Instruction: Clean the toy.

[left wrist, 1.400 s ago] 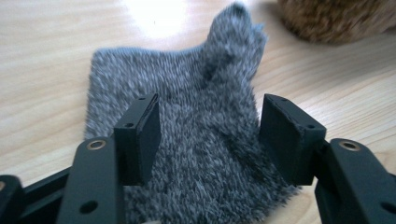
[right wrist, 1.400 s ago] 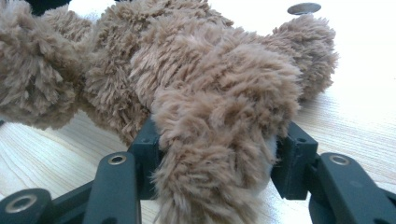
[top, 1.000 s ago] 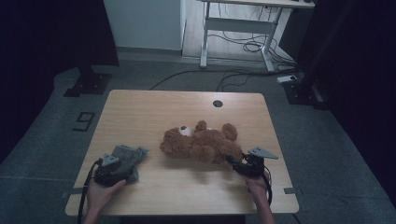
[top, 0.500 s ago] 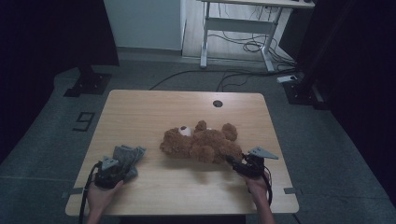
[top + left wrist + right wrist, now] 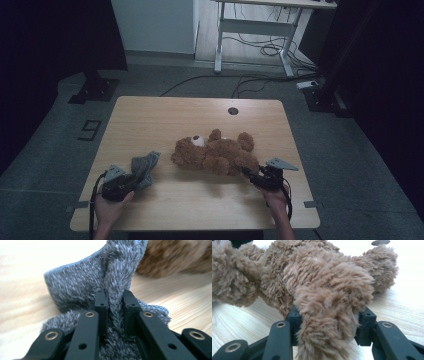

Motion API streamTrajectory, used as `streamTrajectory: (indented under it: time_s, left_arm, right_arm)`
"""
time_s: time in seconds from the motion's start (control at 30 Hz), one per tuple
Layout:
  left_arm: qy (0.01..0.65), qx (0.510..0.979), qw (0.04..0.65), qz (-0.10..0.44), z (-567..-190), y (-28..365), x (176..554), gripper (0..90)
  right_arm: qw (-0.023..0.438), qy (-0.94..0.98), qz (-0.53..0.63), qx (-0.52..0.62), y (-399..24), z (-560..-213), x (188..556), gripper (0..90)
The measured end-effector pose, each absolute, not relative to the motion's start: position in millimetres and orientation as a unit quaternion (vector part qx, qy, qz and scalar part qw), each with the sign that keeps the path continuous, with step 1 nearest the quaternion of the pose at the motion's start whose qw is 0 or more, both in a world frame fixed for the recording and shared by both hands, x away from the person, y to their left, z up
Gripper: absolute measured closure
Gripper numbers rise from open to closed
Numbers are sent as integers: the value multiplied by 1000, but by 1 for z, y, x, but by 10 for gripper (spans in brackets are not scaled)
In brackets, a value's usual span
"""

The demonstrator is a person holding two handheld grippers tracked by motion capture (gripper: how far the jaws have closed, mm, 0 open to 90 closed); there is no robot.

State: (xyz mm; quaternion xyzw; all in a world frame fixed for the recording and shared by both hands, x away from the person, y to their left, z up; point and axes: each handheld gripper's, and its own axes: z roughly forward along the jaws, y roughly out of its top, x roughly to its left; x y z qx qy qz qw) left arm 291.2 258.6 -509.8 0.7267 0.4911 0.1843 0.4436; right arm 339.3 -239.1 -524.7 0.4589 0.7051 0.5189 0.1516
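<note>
I see a small grey fuzzy fabric garment [image 5: 142, 169] bunched near the table's front-left, a fold of it standing upright, and a brown plush teddy bear [image 5: 216, 155] lying on its back mid-table, one leg reaching front-right

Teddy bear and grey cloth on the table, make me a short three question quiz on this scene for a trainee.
1. True or false: the left gripper is shut on a fold of the grey cloth.
2. Which part of the teddy bear sits between the right gripper fingers: A head, B a limb, C an ear?
3. What is the table made of?

Key: 1 true. 2 B. 3 light wood.
</note>
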Motion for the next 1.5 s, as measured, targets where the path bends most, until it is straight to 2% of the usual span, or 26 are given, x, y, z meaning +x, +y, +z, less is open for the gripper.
streamTrajectory:
  time_s: [0.2, 0.47, 0.5, 0.83, 1.0, 1.2, 1.37, 1.5]
  left_arm:
    - [463, 726, 475, 180, -486, 241, 299, 770]
    - [384, 756, 502, 171, -444, 180, 319, 769]
    - [366, 766, 500, 171, -436, 161, 325, 769]
    - [337, 800, 472, 151, -432, 87, 359, 767]
    - [354, 815, 442, 124, -454, 78, 376, 764]
    - [360, 807, 452, 124, -466, 85, 374, 759]
    - [367, 805, 449, 122, -469, 94, 370, 760]
    - [374, 800, 455, 113, -473, 105, 368, 760]
  right_arm:
    - [150, 706, 521, 456, -240, -525, 339, 532]
    - [146, 706, 521, 457, -240, -526, 340, 532]
    - [145, 705, 522, 457, -240, -527, 341, 532]
    - [144, 705, 523, 457, -240, -527, 342, 532]
    - [141, 704, 523, 460, -240, -528, 343, 531]
    - [141, 706, 518, 461, -238, -531, 347, 529]
    - [130, 715, 521, 448, -232, -531, 351, 592]
    - [116, 720, 531, 432, -228, -532, 353, 605]
